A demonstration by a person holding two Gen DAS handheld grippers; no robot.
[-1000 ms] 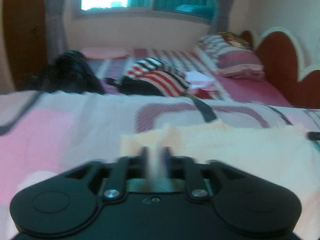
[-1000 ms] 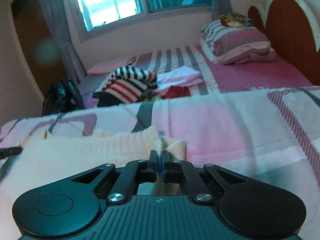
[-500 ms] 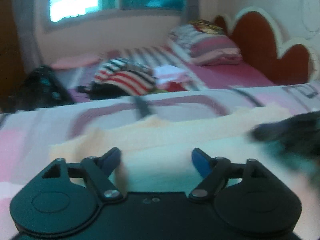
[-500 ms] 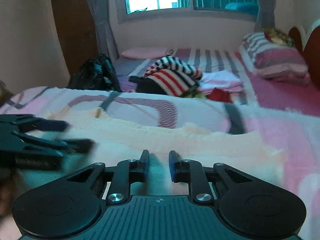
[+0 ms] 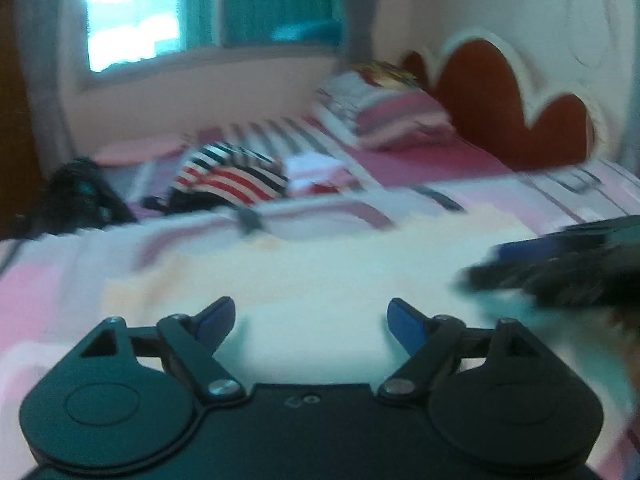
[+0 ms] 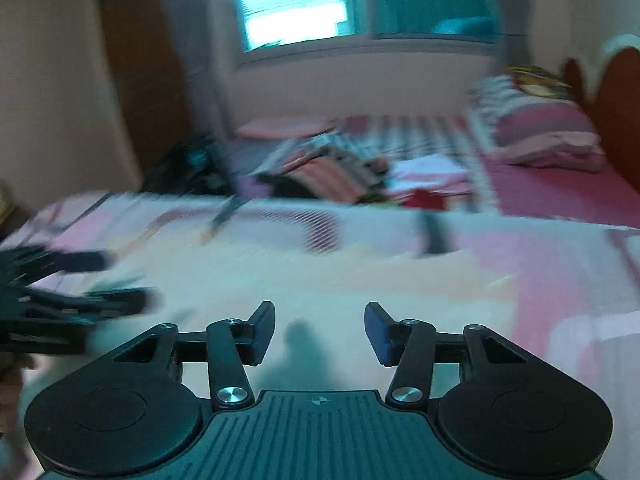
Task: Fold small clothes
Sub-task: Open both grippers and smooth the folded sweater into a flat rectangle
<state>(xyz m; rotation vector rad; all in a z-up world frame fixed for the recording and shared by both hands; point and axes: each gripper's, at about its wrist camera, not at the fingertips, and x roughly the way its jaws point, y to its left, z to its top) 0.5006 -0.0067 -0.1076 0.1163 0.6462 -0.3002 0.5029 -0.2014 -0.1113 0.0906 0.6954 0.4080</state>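
The cream ribbed knit garment (image 5: 320,276) is lying spread flat on the pink-and-white patterned bed cover (image 5: 48,280), filling the middle of both wrist views just ahead of the claws. A second ago each claw was pinched on an edge of it; now the left gripper (image 5: 310,322) is standing wide apart with only cloth showing beyond its blue pads (image 5: 404,322), and the right gripper (image 6: 320,330) has just been opening, its jaws now clearly parted with nothing between them. So the fabric is sitting released on the cover, and I'm reading that as one fold just laid down, with the hands pulling in toward the middle to set up the next one. In the left view the right claw is streaking in at 3 o'clock; in the right view the left claw is smearing across at 9 o'clock. Further out, at 11 o'clock from the garment, a striped red, white and black heap of clothes (image 5: 236,176) is waiting on the striped bedsheet (image 6: 420,136), with a striped pink pillow (image 5: 392,120) at 1 o'clock against the red scalloped headboard (image 5: 500,104). Motion blur is washing out everything: the garment's folded edges, its near hem under the claws, and whether the layers are lining up are all impossible to judge.
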